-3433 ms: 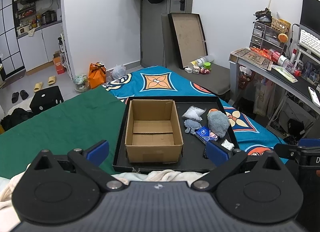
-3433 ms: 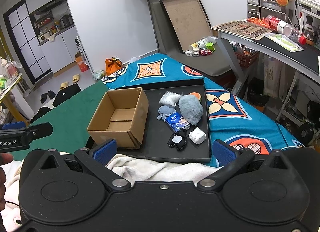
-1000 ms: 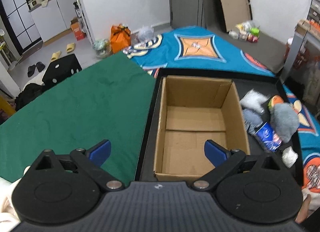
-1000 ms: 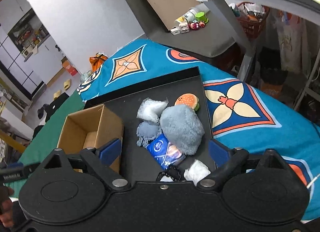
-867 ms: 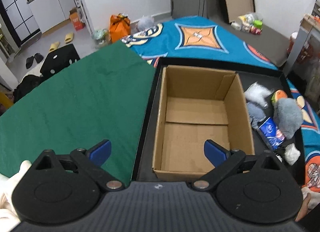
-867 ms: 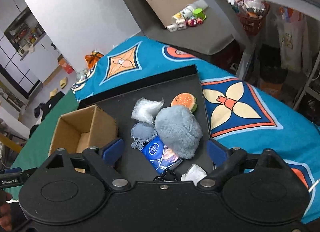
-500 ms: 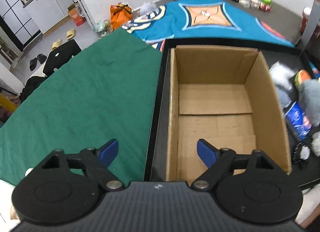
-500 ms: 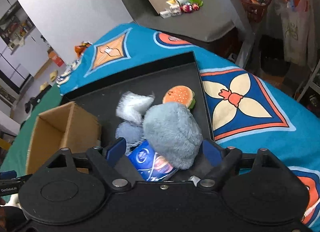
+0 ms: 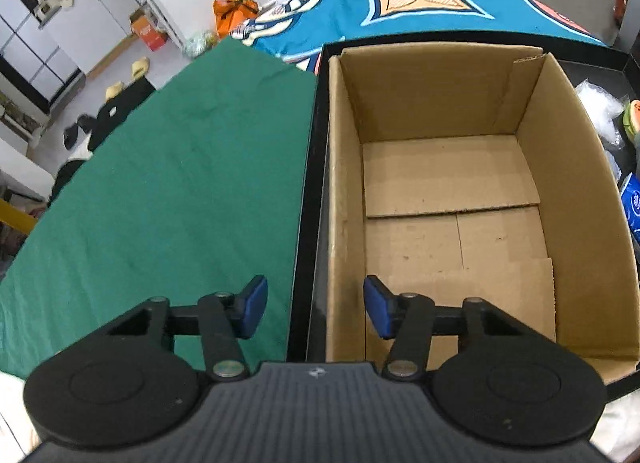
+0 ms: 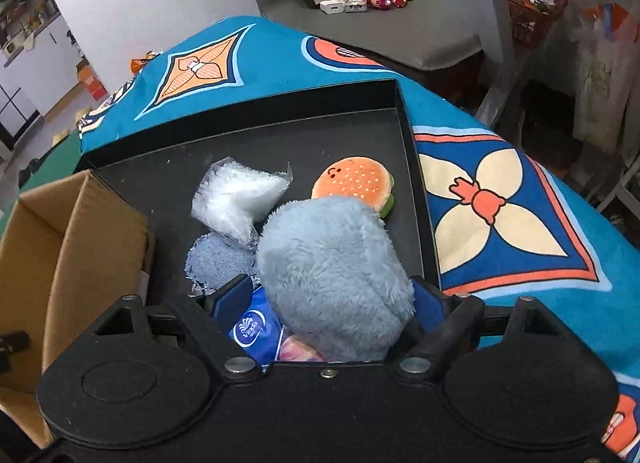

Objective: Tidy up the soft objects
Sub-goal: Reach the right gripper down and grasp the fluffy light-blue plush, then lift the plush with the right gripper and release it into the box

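Note:
An empty cardboard box stands in a black tray. My left gripper is open and straddles the box's left wall near its front corner, one finger outside, one inside. In the right wrist view my right gripper is open around a fluffy grey-blue plush, its fingers on either side of it; contact is unclear. A blue tissue pack lies under the plush. A burger plush, a clear plastic bag and a denim scrap lie on the tray. The box stands at left.
The tray lies on a bed with a green sheet at left and a blue patterned cover at right. A grey bench with small toys stands beyond the bed. The bag and tissue pack edge show right of the box.
My left gripper has moved down to the box's left wall and narrowed. My right gripper has descended onto the grey-blue plush, fingers now on both sides of it.

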`<state>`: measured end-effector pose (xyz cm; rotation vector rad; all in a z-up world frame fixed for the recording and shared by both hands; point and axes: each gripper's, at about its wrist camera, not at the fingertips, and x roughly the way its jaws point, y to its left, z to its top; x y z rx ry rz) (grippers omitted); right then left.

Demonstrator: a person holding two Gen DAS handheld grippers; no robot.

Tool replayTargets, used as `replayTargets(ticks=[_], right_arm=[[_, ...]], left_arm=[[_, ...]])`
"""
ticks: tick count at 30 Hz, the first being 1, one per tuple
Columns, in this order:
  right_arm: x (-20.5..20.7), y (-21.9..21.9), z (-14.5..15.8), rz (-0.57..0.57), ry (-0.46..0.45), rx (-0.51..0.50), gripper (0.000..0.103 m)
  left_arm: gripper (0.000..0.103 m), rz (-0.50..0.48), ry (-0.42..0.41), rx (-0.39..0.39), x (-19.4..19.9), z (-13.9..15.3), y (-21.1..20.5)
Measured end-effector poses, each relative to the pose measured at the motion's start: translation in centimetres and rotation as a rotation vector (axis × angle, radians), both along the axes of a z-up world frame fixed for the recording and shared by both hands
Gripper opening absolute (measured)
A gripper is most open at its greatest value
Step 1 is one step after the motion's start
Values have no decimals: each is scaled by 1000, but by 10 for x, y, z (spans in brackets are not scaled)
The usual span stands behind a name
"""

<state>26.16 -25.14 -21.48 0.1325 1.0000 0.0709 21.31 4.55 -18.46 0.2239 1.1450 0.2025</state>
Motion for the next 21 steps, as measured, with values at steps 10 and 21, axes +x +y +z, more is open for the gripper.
replayTargets(ticks=[10, 21], right_arm=[[-2, 2, 3, 19, -21, -23, 64], [-12, 7, 29, 24, -85, -23, 64]], left_arm=[[18, -18, -53, -22, -2, 3, -4], [16, -33, -119, -54, -16, 18, -2]])
